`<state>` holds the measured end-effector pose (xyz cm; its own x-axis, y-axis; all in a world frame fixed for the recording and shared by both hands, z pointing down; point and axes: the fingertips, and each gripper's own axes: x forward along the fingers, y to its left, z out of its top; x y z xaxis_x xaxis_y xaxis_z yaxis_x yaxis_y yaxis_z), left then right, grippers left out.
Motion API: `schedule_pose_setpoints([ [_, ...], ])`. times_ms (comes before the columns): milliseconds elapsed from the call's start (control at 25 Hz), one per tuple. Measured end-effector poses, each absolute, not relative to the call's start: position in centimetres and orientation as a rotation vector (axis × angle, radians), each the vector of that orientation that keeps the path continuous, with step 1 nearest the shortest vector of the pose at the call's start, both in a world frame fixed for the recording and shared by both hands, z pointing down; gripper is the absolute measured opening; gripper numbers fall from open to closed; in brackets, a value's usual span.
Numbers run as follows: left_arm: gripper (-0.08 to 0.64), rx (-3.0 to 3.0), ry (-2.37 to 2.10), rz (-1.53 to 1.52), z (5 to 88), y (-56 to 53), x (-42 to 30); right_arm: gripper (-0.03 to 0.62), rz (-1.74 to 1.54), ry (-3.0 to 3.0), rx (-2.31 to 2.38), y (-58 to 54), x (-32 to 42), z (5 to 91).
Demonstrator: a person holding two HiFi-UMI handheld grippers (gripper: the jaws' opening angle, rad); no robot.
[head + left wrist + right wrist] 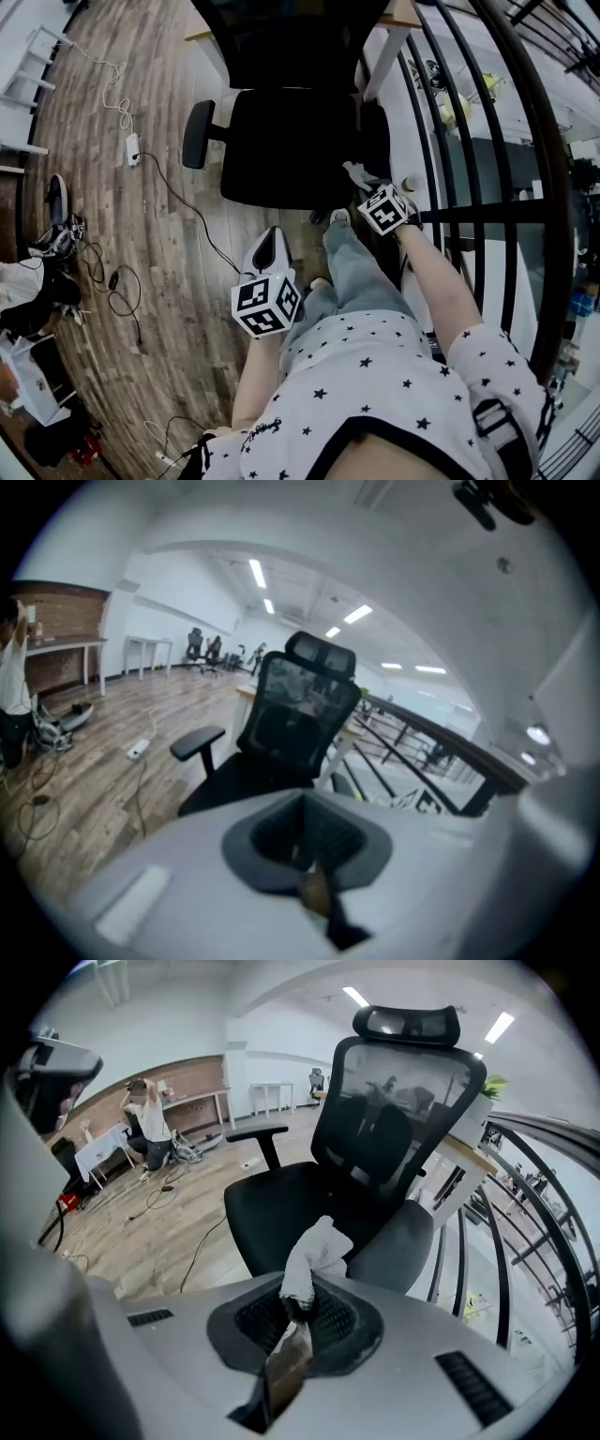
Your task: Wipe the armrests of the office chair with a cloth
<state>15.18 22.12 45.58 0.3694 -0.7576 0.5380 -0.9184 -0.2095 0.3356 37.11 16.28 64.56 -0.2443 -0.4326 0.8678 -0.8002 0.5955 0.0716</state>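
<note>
A black office chair (281, 141) stands in front of me, its seat facing me. Its left armrest (197, 134) sticks out over the wood floor; the right armrest (398, 1241) lies close under my right gripper. My right gripper (364, 190) is shut on a crumpled white cloth (314, 1255), held just above the near end of that armrest, apart from it. In the head view the cloth (358, 174) pokes out past the marker cube. My left gripper (272, 236) hangs lower, short of the seat's front edge, shut with nothing in it. The chair (295, 719) fills the left gripper view's middle.
A black railing (487, 187) runs close along the chair's right side. A power strip (132, 148) and loose cables lie on the wood floor at the left, with shoes (56, 199) further left. A desk edge (398, 14) is behind the chair. A person (148, 1127) stands far back.
</note>
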Motion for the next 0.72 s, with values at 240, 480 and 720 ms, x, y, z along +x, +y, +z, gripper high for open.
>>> schedule_pose_setpoints([
  [240,0.002,1.981,-1.497,0.315,45.4,24.7,12.0,0.031,0.461,-1.972,1.013,18.5,32.9,61.7],
  [480,0.002,1.954,-1.549,0.282,44.8,27.5,9.3,0.031,0.431,-2.107,1.024,20.2,28.4,58.2],
  [720,0.002,1.929,-1.618,0.247,43.7,29.5,6.2,0.031,0.412,-2.21,0.981,22.0,24.0,54.5],
])
